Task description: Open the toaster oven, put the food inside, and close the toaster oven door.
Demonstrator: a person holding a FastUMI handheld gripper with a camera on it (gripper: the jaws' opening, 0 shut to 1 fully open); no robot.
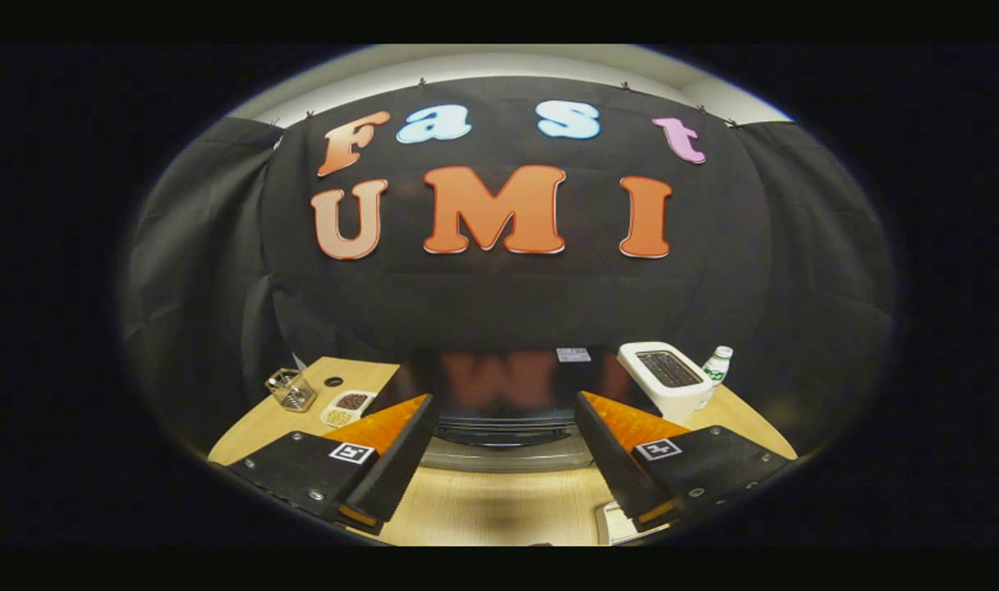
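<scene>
Gripper [503,410] spread wide, nothing between the fingers, facing the toaster oven [506,410] just ahead on the wooden table [499,505], door shut, food tray [347,408] beyond the left finger beside a wire basket [290,389], white toaster [665,377] and bottle [717,365] off right

Tongs [503,427], lower centre of frame: two wedge-shaped fingers spread wide apart, nothing between them. Each finger sits on a flat black mounting plate with small silver screw heads near the corners. One square black-and-white fiducial marker per plate, next to the finger base. Inner finger faces textured.
</scene>
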